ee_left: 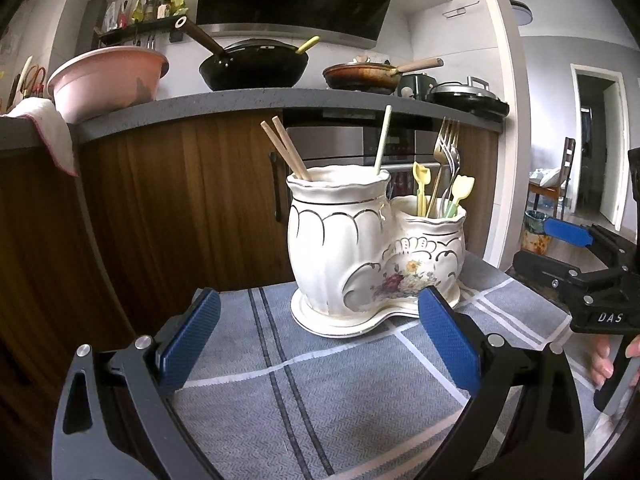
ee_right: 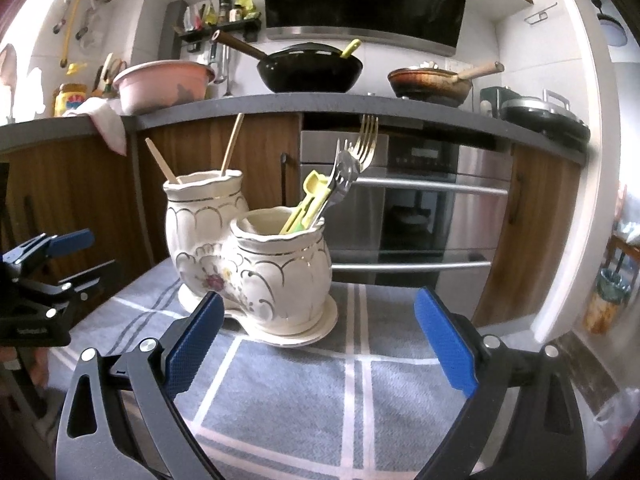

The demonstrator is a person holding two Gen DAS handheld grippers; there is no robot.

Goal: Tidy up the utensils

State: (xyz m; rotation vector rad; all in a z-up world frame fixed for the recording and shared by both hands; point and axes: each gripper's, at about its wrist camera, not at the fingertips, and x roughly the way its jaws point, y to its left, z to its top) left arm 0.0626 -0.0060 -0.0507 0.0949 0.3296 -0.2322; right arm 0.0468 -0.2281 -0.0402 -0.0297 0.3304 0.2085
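A white ceramic double utensil holder [ee_left: 360, 256] stands on a grey checked cloth [ee_left: 320, 392]; it also shows in the right wrist view [ee_right: 248, 264]. Its taller pot holds chopsticks [ee_left: 286, 150] and a pale stick [ee_left: 383, 140]. Its shorter pot holds forks [ee_left: 446, 140] and yellow-green plastic utensils [ee_left: 460, 192], also seen in the right wrist view [ee_right: 312, 204]. My left gripper [ee_left: 320, 328] is open and empty, just in front of the holder. My right gripper [ee_right: 316, 328] is open and empty, in front of the shorter pot.
Behind the table a dark counter [ee_left: 240, 100] carries a pink bowl [ee_left: 108, 80], a black wok [ee_left: 254, 68] and a frying pan [ee_left: 362, 76]. An oven [ee_right: 420, 208] and wooden cabinets [ee_left: 180, 200] stand below. The right gripper shows at the left wrist view's right edge [ee_left: 580, 276].
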